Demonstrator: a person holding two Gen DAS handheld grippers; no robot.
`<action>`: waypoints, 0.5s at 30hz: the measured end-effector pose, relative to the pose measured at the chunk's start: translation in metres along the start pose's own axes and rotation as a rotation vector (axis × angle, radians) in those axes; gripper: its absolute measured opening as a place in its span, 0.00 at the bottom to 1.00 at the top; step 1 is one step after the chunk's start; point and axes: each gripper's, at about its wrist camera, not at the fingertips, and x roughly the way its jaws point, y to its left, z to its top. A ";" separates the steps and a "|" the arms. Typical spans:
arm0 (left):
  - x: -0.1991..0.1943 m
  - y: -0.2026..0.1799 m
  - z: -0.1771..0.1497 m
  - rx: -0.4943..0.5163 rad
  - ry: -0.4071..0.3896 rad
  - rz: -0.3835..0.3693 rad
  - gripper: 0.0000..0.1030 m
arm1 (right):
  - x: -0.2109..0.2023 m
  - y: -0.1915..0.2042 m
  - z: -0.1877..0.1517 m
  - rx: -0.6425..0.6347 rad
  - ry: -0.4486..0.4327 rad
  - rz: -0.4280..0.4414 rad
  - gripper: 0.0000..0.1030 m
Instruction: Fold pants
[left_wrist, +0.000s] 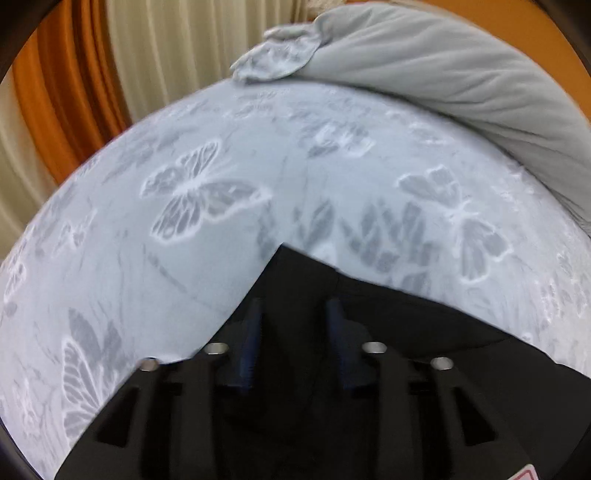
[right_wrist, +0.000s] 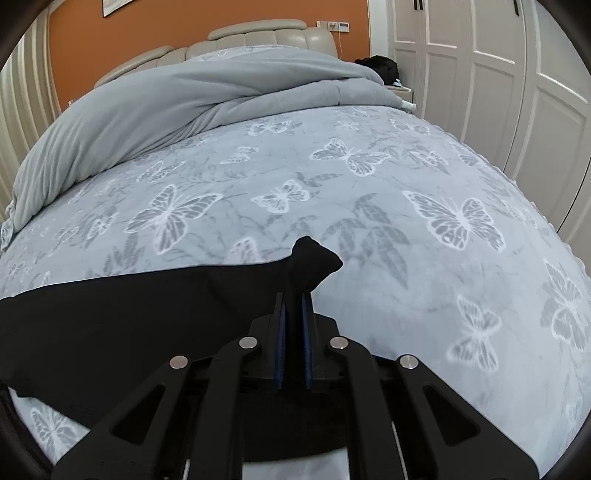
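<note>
Pants (right_wrist: 110, 314) flat on bed (right_wrist: 369, 221), unfolded; right gripper (right_wrist: 294, 314) clamped on a corner, left gripper (left_wrist: 294, 314) narrowed over fabric, grip unclear.

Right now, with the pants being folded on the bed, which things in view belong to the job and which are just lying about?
Part of the job:
- black pants
- right gripper, shut on a bunched corner of the pants
- left gripper, over another corner of the pants

Just lying about:
- butterfly bedspread
- grey duvet
- dark bundle by the headboard
</note>
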 end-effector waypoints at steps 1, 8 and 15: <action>-0.006 0.000 0.001 0.000 -0.014 -0.009 0.17 | -0.009 0.002 -0.002 -0.001 -0.013 -0.002 0.07; -0.143 0.023 -0.012 0.040 -0.178 -0.208 0.09 | -0.097 0.005 -0.006 -0.032 -0.125 0.062 0.06; -0.249 0.089 -0.088 0.120 -0.181 -0.225 0.10 | -0.200 -0.024 -0.048 -0.161 -0.189 0.085 0.07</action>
